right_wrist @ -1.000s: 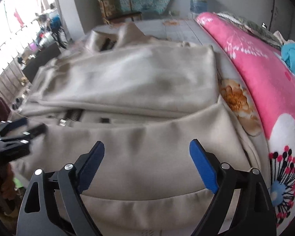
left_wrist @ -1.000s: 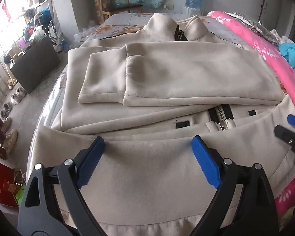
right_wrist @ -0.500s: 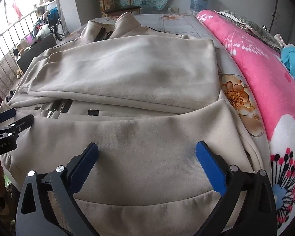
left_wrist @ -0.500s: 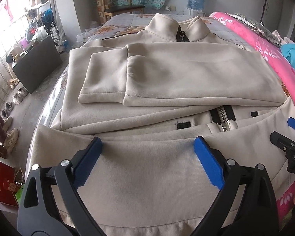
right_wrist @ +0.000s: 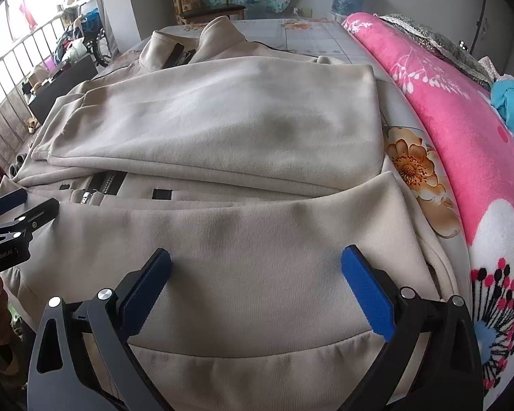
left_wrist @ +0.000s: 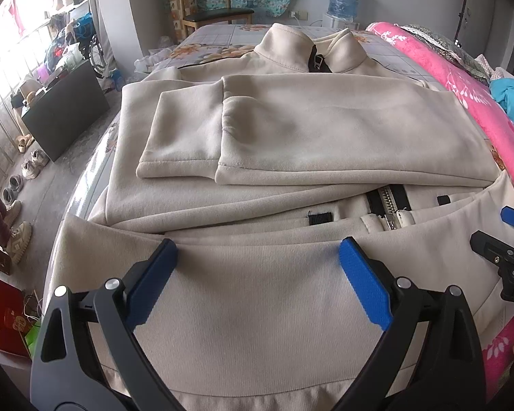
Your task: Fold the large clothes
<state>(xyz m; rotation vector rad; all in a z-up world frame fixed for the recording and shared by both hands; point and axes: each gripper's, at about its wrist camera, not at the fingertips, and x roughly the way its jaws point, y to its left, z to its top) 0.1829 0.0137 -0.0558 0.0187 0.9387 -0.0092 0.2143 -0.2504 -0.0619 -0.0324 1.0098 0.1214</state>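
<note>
Widening out over the last moment, the right claw point(right_wrist: 255, 274) is now standing fully apart above the beige jacket point(left_wrist: 291, 130) on the bed point(left_wrist: 222, 34), the left claw point(left_wrist: 255, 260) is hovering apart too, so the lower-frame hem fold looks released.

A beige zip-up jacket point(left_wrist: 291, 130) is laid flat on the bed, collar at the far end. Both sleeves are folded across the chest, cuffs side by side. The hem is turned up over the black zip point(left_wrist: 389, 202).
</note>
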